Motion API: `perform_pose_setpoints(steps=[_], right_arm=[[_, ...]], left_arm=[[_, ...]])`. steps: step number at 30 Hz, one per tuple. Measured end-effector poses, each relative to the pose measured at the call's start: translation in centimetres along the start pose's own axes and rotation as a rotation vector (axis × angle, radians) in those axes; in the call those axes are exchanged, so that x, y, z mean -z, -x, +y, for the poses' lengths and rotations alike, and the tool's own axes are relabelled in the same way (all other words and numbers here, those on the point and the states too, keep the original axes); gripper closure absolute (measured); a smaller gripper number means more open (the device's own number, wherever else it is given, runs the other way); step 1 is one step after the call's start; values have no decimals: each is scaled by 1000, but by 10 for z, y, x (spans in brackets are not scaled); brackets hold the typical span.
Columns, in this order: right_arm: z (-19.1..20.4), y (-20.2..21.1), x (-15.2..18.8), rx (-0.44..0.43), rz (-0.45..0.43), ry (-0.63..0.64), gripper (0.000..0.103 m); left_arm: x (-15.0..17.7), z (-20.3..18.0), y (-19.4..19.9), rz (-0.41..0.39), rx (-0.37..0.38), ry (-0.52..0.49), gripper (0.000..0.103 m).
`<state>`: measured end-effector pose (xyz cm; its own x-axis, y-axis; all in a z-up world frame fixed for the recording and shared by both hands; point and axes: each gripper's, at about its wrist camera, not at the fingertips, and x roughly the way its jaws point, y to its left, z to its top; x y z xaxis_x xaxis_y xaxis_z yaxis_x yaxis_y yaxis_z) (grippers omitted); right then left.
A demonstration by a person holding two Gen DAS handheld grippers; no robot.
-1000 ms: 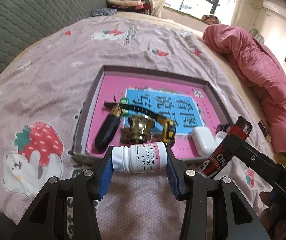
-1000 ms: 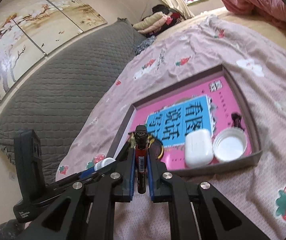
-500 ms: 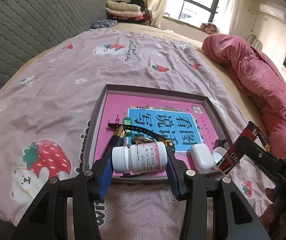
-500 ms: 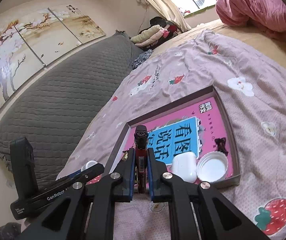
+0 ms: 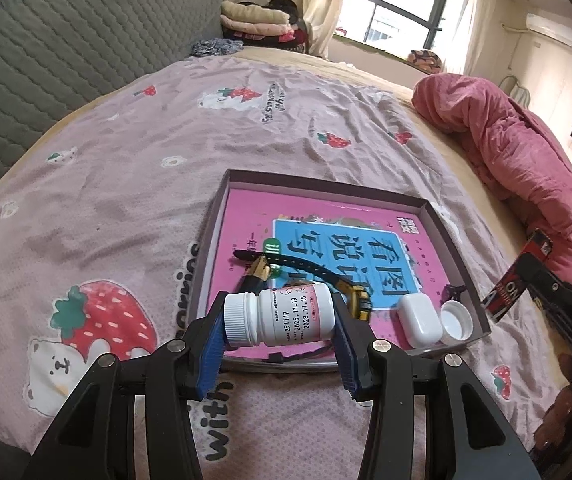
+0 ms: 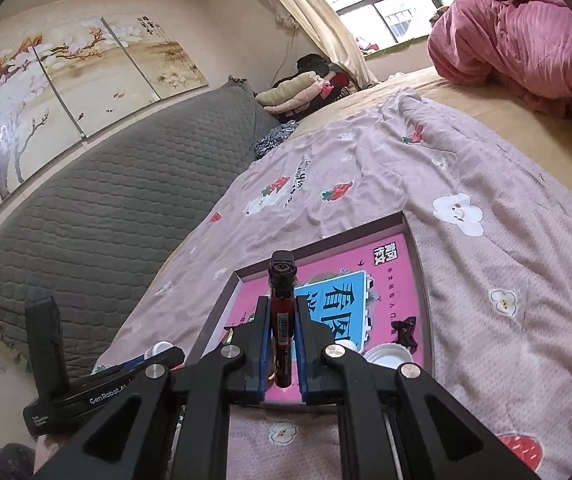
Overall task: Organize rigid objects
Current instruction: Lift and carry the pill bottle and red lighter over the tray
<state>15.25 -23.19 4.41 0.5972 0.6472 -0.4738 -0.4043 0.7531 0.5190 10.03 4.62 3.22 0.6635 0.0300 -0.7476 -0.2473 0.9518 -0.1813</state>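
While angled down, left claw [image 5: 278,322] clamps bottle [image 5: 278,314] | right claw [image 6: 282,346] clamps lighter [image 6: 282,320]

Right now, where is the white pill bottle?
In the left wrist view the white pill bottle lies sideways, clamped in the left gripper, cap to the left, above the near edge of the shallow box, in front of the watch.
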Motion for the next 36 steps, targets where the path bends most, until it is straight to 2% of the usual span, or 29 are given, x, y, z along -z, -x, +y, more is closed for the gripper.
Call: perform_pose_setpoints(steps=[5,8,22,36], right_arm=[[-13,-11,-2,-36,31,-71,92],[-19,-20,2,-28,58,-98,92],[-14,-40,13,-18,91,-87,92],[-15,-50,18,-13,107,-98,92]], left_arm=[[0,12,-6,8,-23,16,54],[0,16,-13,16,-37,19,54],[5,11,-47,44,-47,-16,54],[12,1,-62,67,-57,-68,54]])
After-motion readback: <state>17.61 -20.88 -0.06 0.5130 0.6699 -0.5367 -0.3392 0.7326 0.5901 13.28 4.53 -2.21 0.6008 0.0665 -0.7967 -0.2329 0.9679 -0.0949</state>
